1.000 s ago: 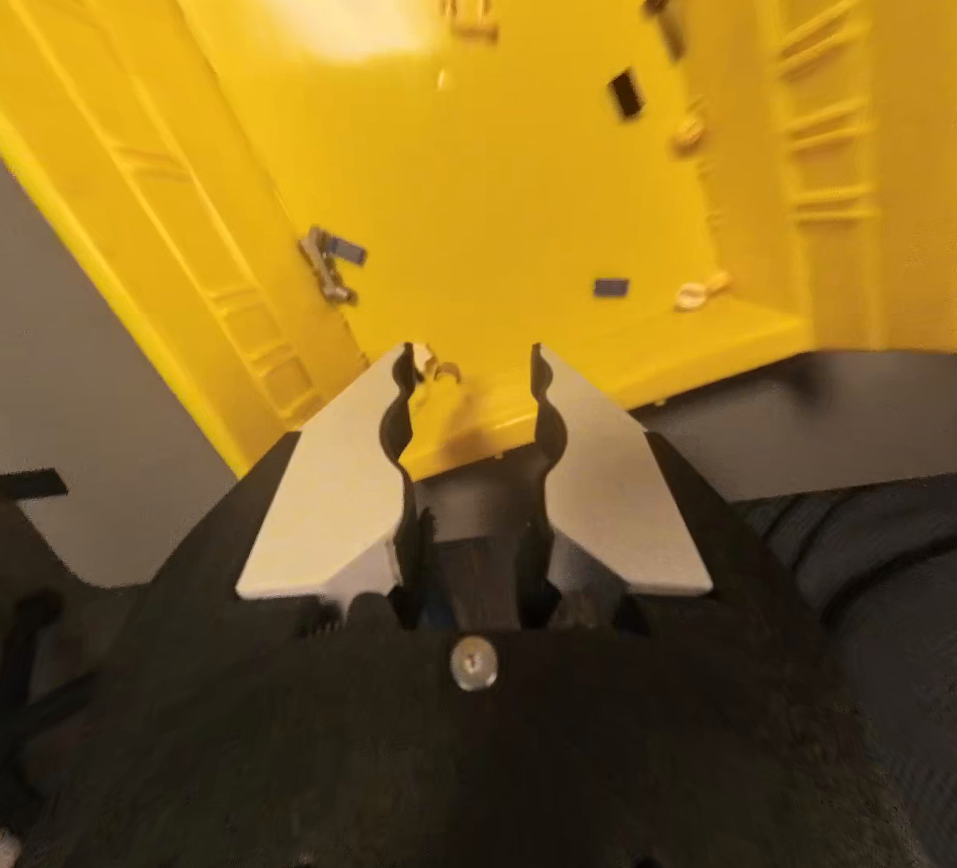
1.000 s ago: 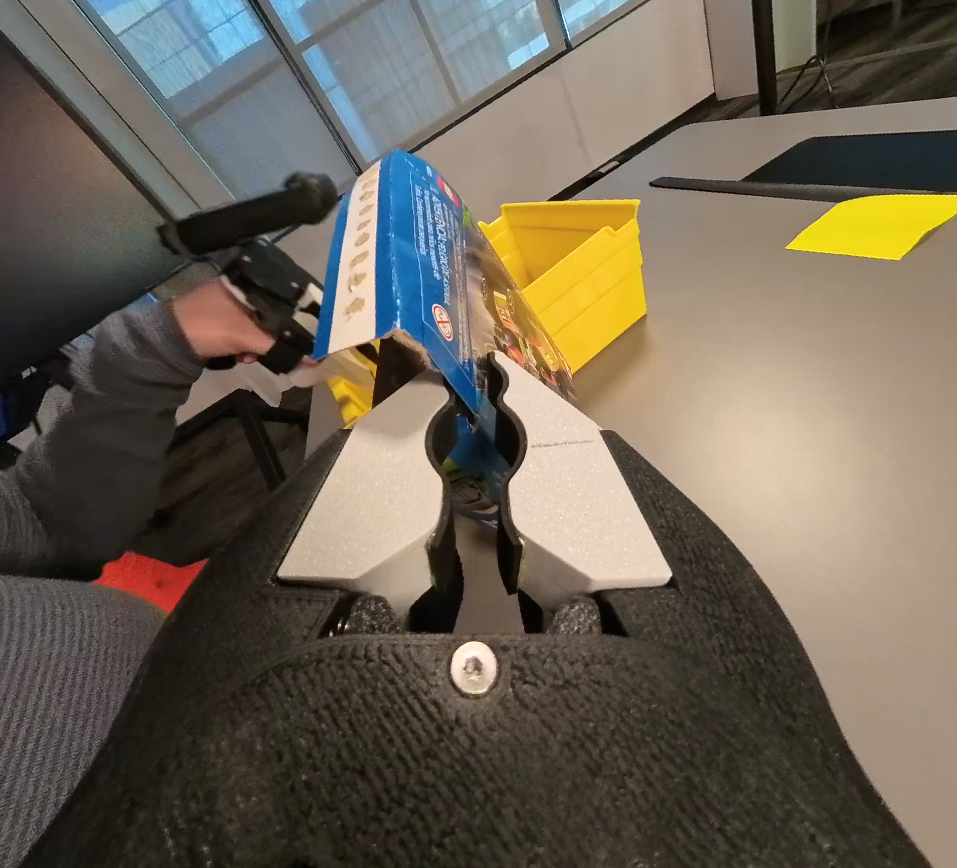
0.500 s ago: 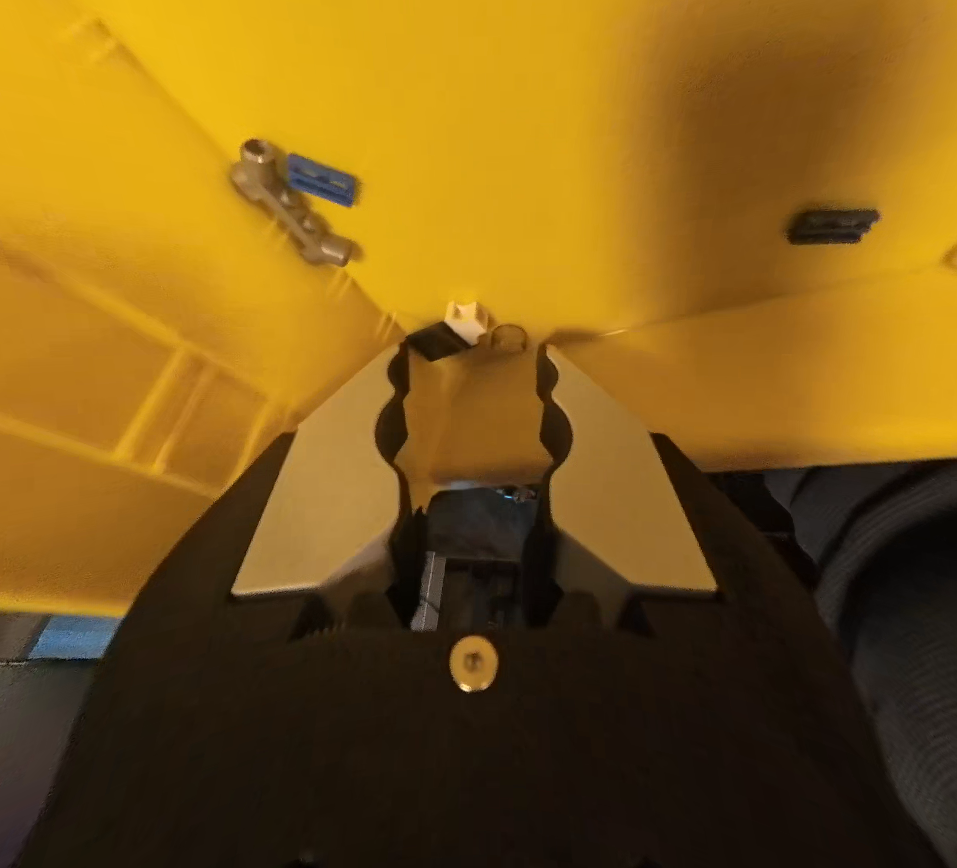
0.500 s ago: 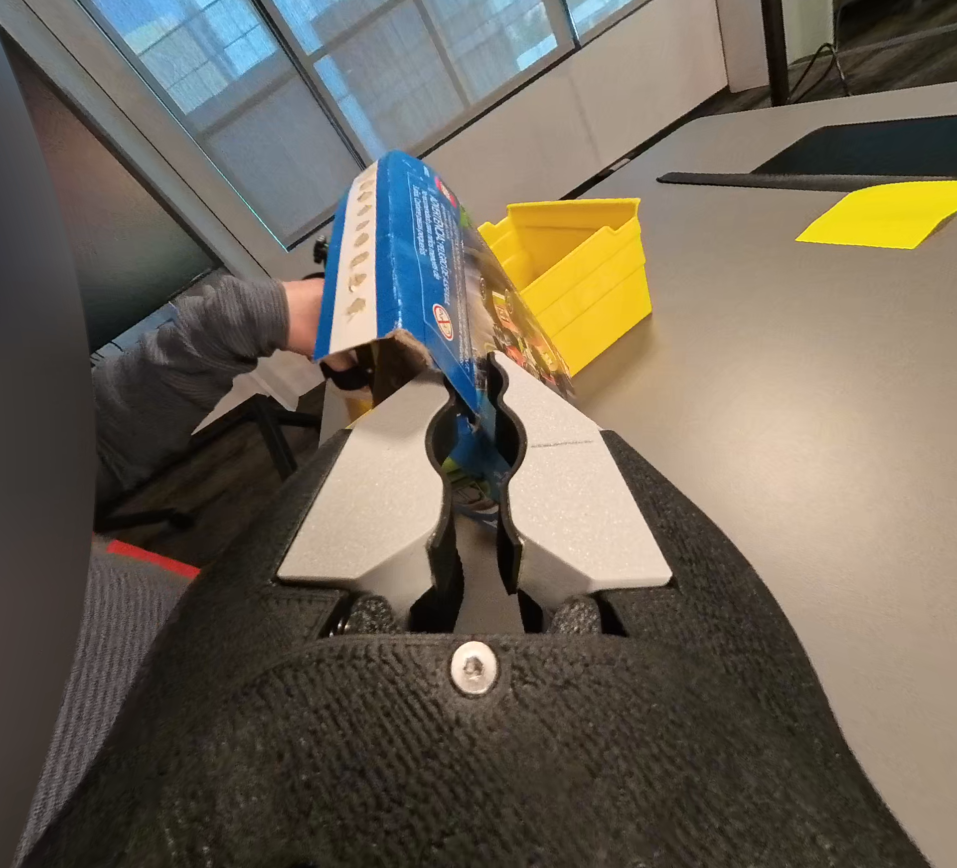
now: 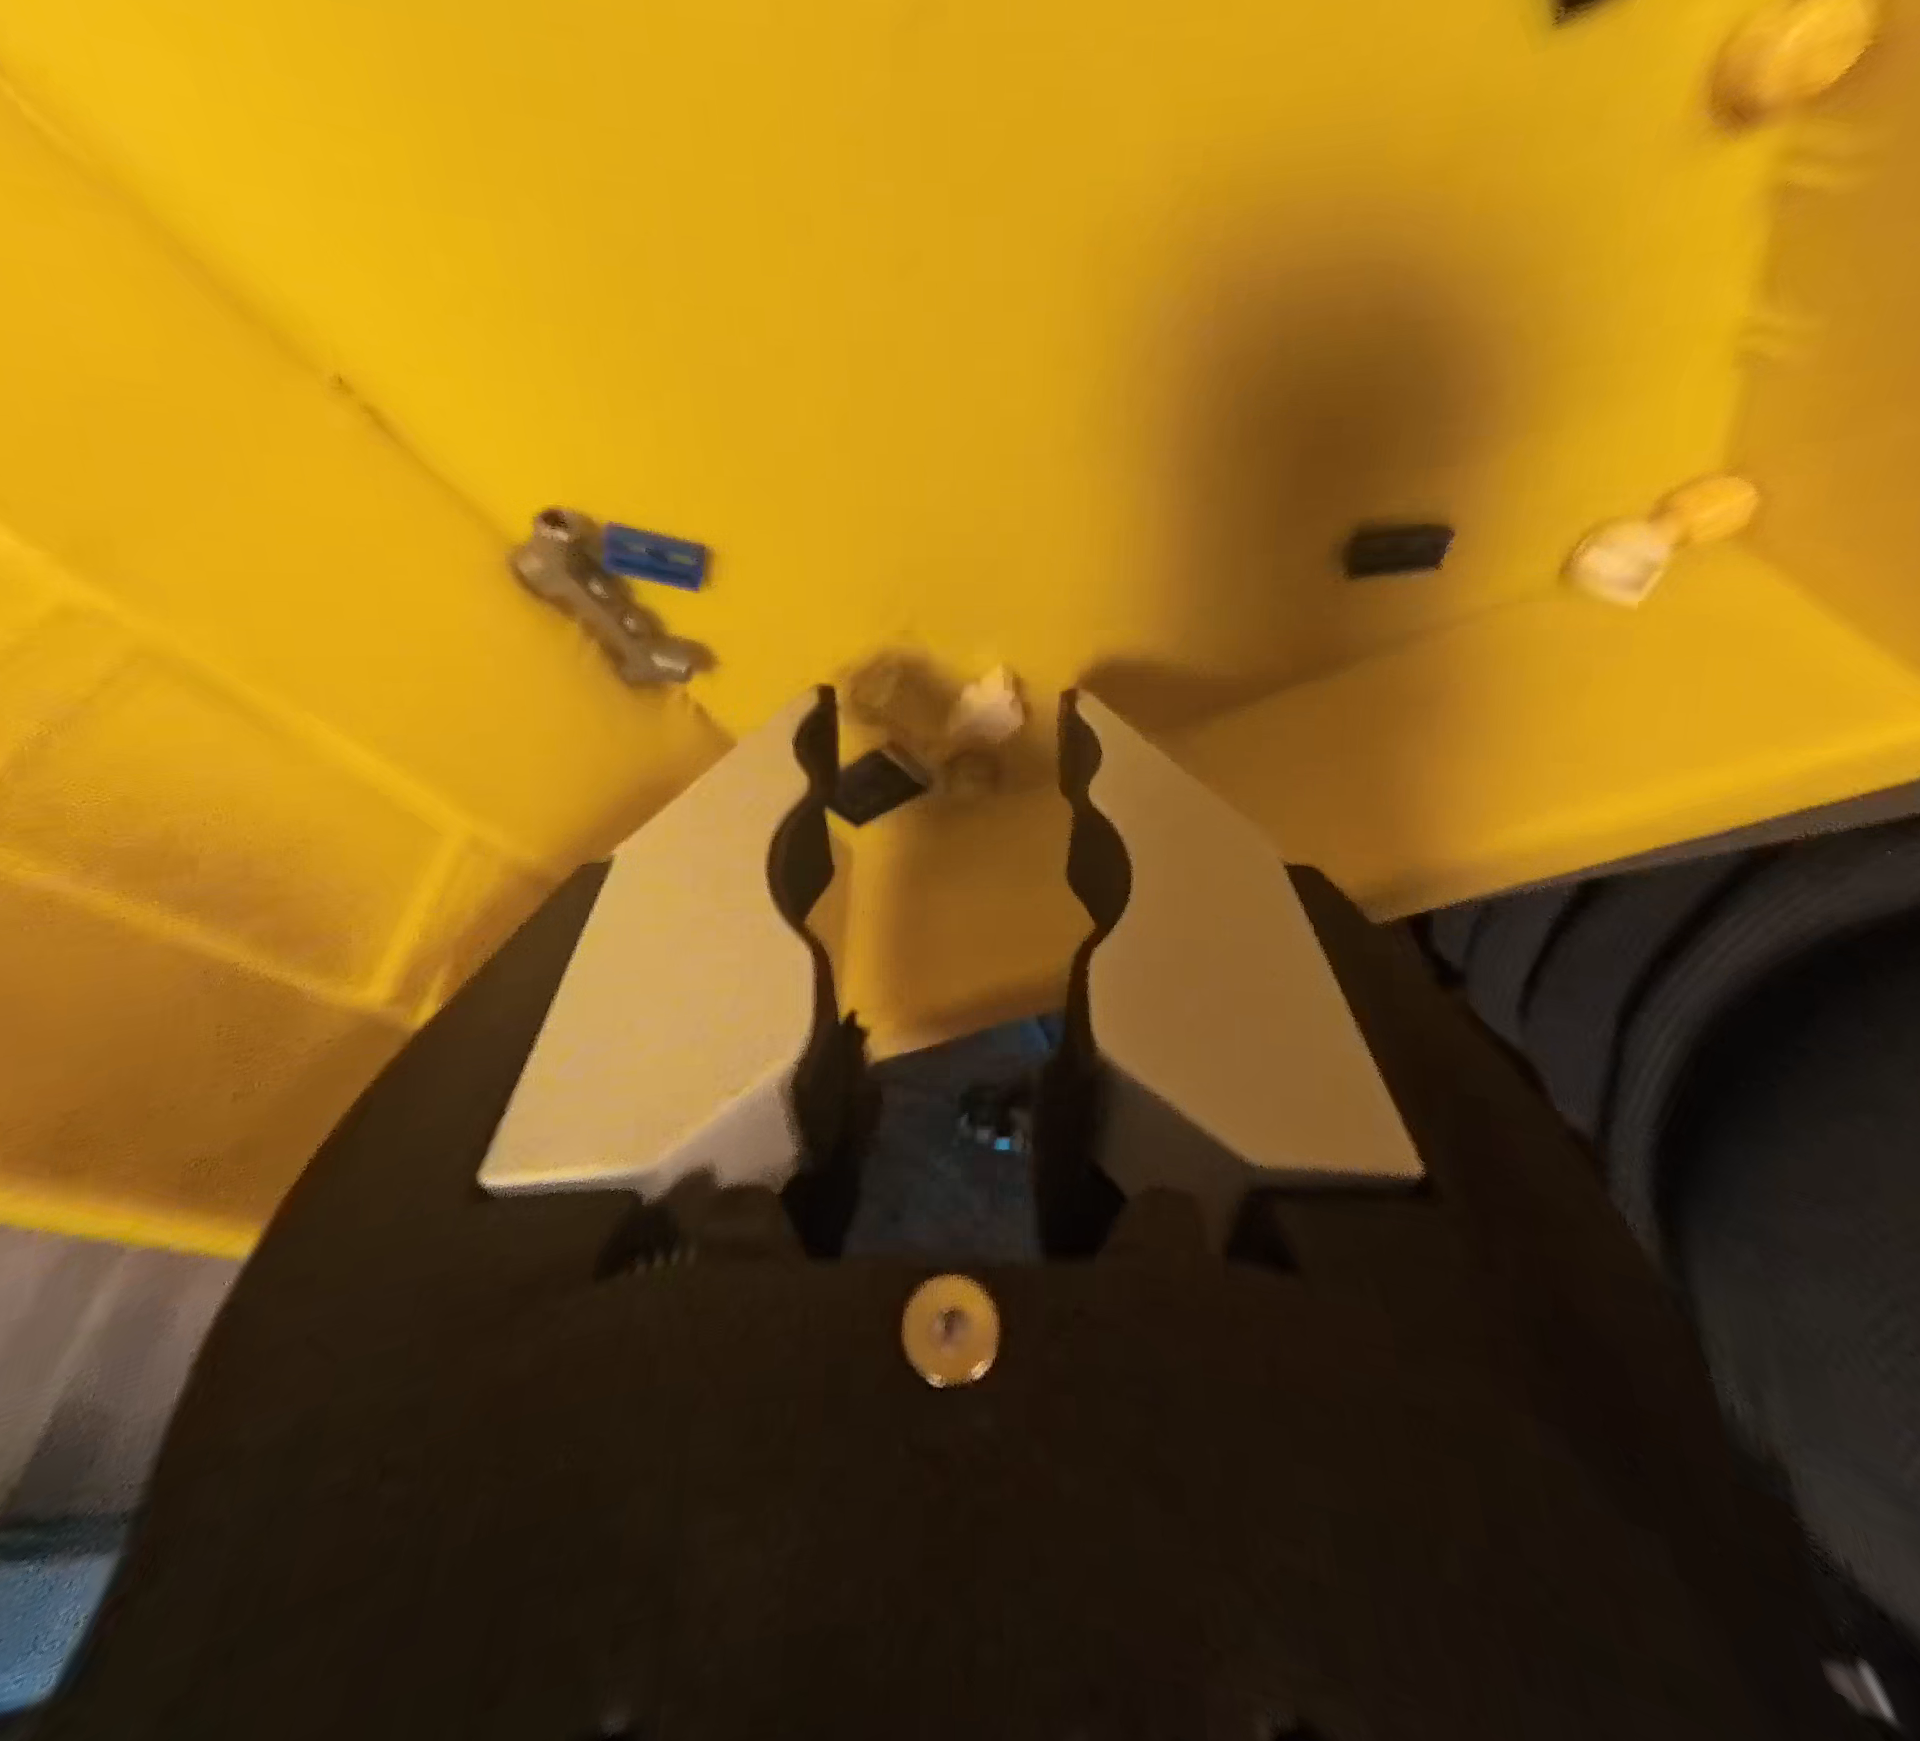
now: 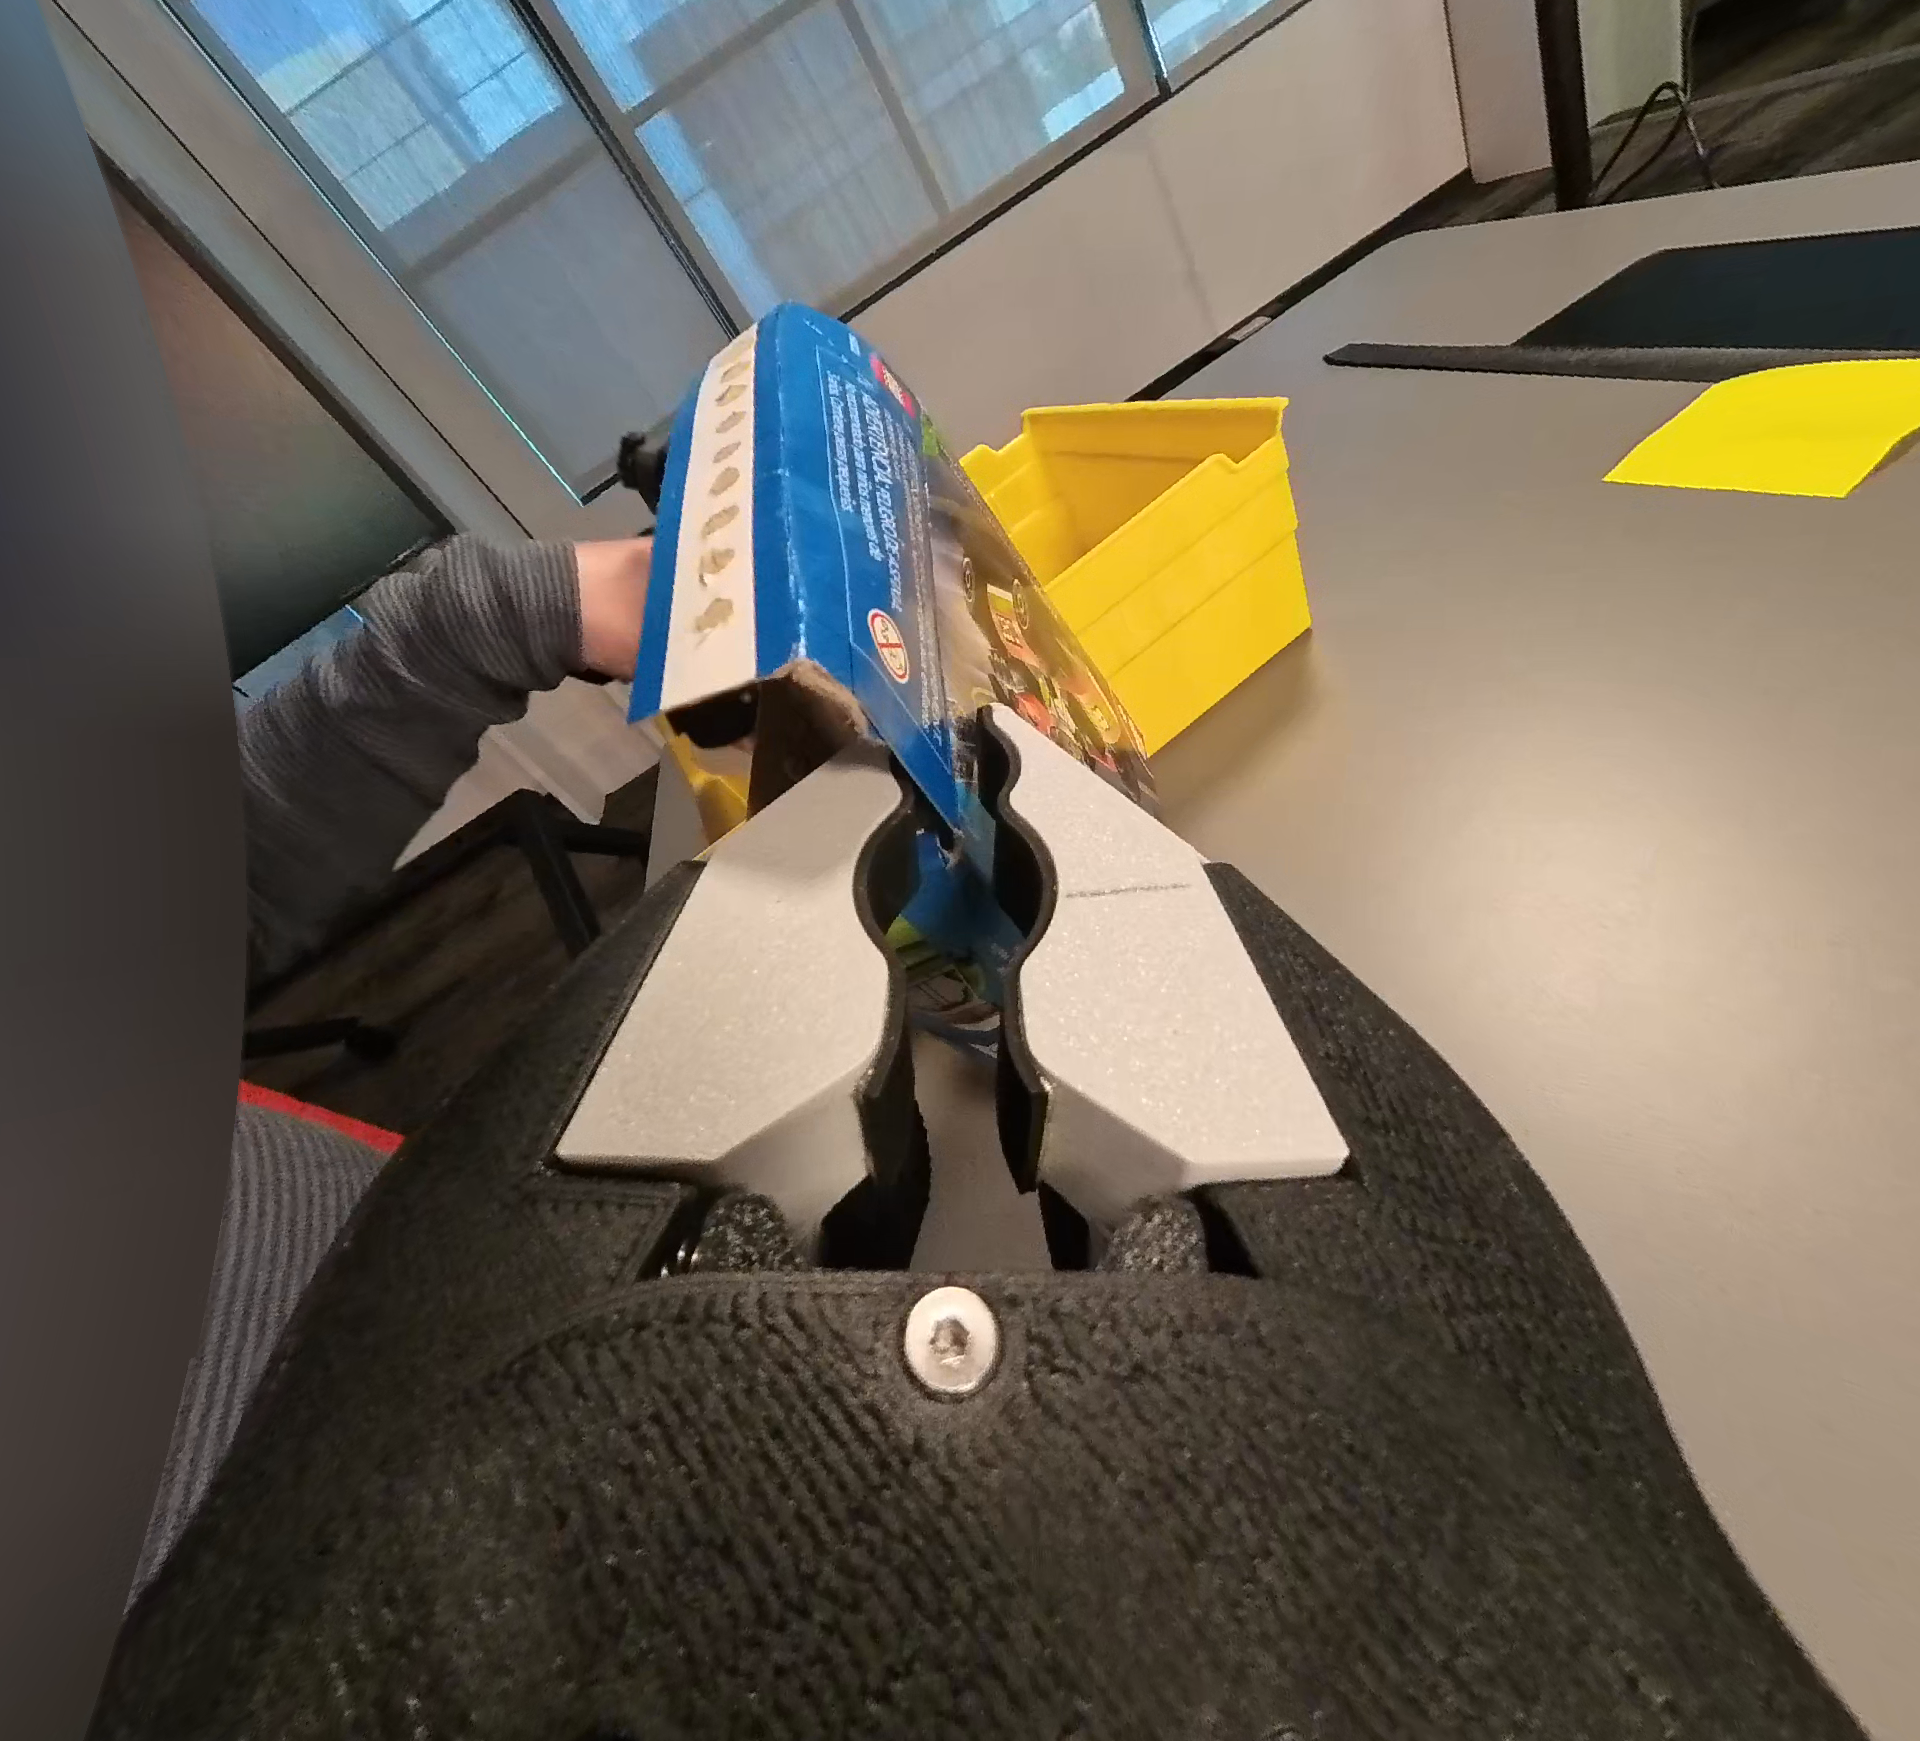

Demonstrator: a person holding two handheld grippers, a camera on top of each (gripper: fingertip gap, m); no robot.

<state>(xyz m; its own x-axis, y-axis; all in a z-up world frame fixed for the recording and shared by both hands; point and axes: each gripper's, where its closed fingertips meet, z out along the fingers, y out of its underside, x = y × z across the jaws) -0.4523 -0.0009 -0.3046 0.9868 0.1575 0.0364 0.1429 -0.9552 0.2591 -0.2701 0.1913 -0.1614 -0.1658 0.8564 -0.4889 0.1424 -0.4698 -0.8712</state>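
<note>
Table [image 6: 1558,860], grey and broad, carries the biggest things I can see from the right wrist view: a yellow bin [image 6: 1174,538] standing open on it, a flat yellow sheet [image 6: 1756,434] well apart to the far side, and a dark mat [image 6: 1714,320] beyond that. My right gripper [image 6: 951,818] has its jaws pinching the lower edge of a blue cardboard box [image 6: 821,538], which tilts up and away with its torn open end toward the left; both fingers [image 6: 1101,870] press on the card, so I would keep that hold firm and level, since the thin edge could slip or crease if I twist. Behind the box a sleeve and hand [image 6: 613,590] reach down toward a second yellow bin [image 5: 935,185], whose floor and walls fill the left wrist view. My left gripper [image 5: 945,735] hangs just inside that bin with its jaws spread, nothing pressed between them. Small parts lie close at the tips: a black piece [image 5: 878,782] beside the left finger, a whitish piece [image 5: 992,720] next to it, and something blurred that I cannot make out. Farther off rest a grey beam [image 5: 603,595] touching a blue piece [image 5: 655,557], and another black piece [image 5: 1397,550]. I judge it best to centre one small part between the tips before closing.
</note>
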